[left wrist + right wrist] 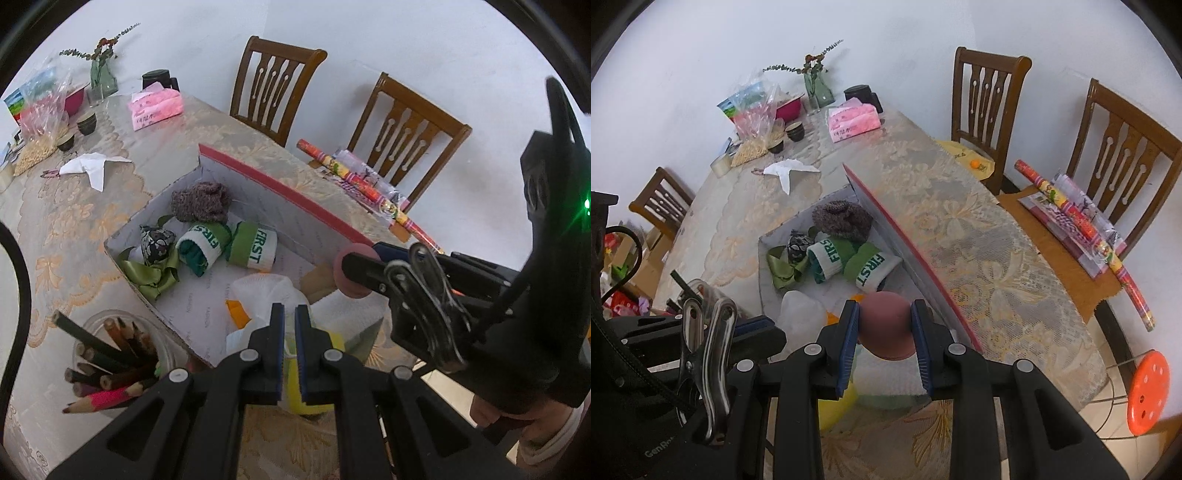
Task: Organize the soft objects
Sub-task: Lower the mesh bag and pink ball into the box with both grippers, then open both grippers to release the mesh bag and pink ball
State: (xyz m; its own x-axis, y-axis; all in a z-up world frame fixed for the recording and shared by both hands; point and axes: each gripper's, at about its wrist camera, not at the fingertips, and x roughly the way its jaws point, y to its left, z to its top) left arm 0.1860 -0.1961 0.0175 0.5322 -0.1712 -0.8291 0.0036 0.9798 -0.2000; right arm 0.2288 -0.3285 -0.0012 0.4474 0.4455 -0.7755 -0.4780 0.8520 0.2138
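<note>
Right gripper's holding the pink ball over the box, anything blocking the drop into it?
Nothing visible does. The pink ball sits clamped in the right gripper above the open box; white cloth lies just left, bare floor ahead.

Dusty-pink ball; floral beige-and-orange tablecloth.

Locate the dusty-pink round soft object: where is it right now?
In the right wrist view the pink round object sits low at centre, clamped in the right gripper, over the near end of the open box, beside the white pouch.
</note>
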